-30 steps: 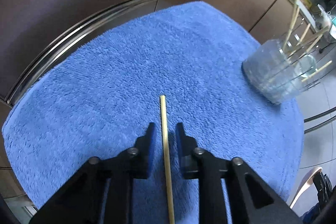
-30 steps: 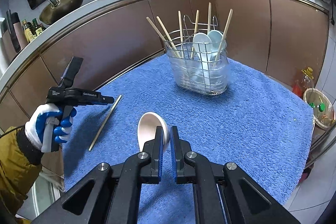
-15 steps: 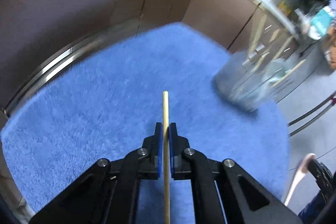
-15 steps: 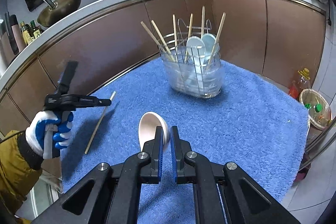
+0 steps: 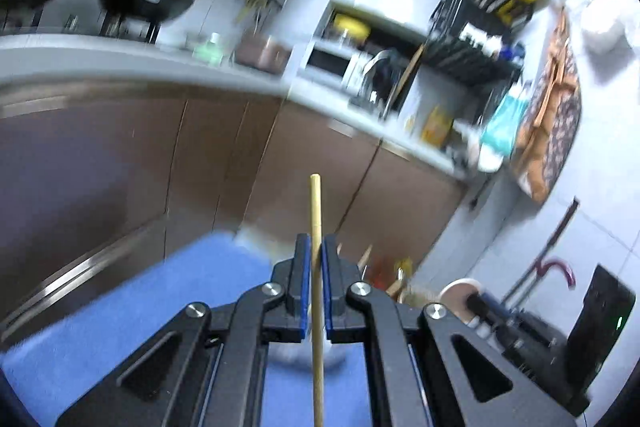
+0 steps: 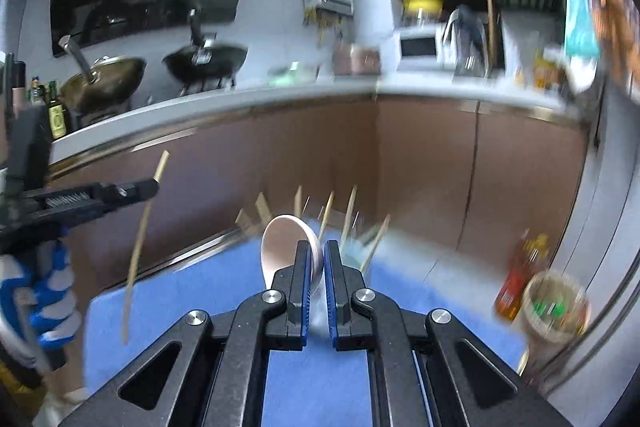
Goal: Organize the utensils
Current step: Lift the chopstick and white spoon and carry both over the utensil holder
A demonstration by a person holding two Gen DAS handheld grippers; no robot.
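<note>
My left gripper point(image 5: 315, 259) is shut on a wooden chopstick point(image 5: 316, 211), held up in the air and tilted over the blue towel point(image 5: 152, 307). It also shows in the right wrist view point(image 6: 140, 227), hanging from the left gripper point(image 6: 150, 189) at the left. My right gripper point(image 6: 316, 263) is shut on a white ceramic spoon point(image 6: 282, 243), raised above the towel point(image 6: 224, 291). The utensil basket point(image 6: 360, 247) with several chopsticks is blurred just behind the spoon.
Brown cabinets point(image 6: 460, 167) and a grey counter point(image 6: 240, 99) with woks point(image 6: 204, 61) lie behind. An oil bottle point(image 6: 516, 275) and a tub point(image 6: 556, 307) stand at the right. My right gripper shows at the lower right of the left wrist view point(image 5: 520, 319).
My left gripper closed on the chopstick and lifted it off the towel. Both grippers have risen and tilted upward, and the spoon has moved closer to the basket.
</note>
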